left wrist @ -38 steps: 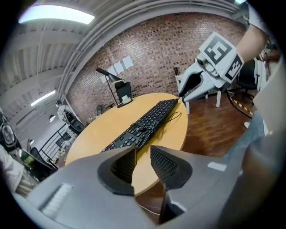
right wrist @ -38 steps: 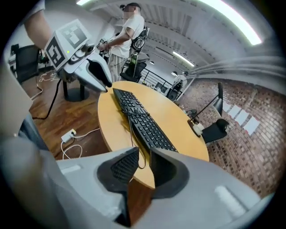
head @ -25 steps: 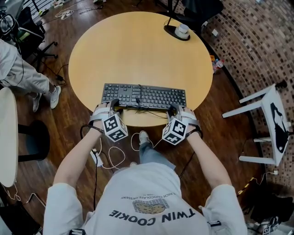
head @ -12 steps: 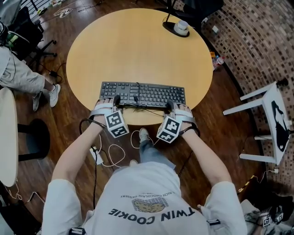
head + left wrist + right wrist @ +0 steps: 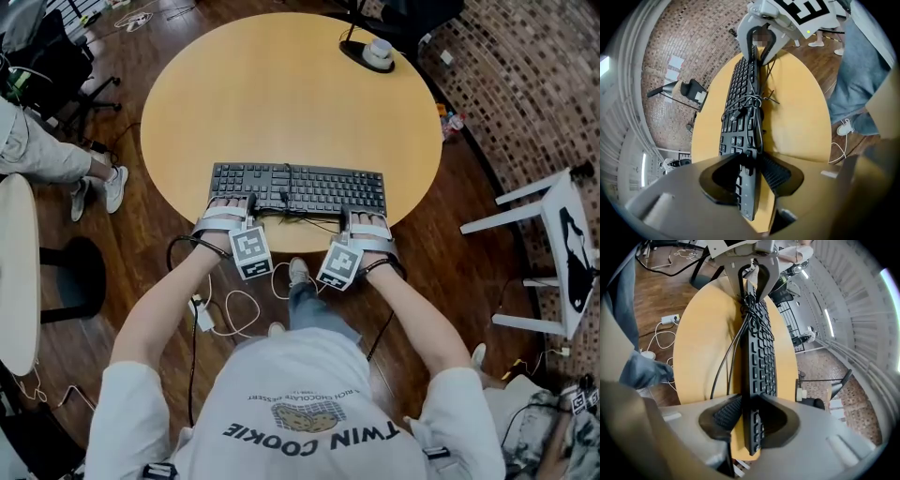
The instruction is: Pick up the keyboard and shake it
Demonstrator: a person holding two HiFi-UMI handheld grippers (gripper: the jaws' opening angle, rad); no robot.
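The left gripper's jaws are closing on the left end of the black keyboard, one pad on the key face and the ribbed one under the base. The right gripper is closing the same way on the right end of the keyboard, a pad against each face.

From the head view both forearms reach forward from the body and angle slightly inward. The strapped hands are level with each other, with the left gripper and right gripper at the keyboard's near corners and the marker cubes toward the person.

The keyboard lies crosswise along the near rim of the round wooden table. Whether it is clear of the top cannot be told. Its coiled cable sits bunched at mid-length.

Beyond it the tabletop is bare up to a black lamp base at the far rim. A white chair stands well off to the right, and a seated person's leg is off to the left.
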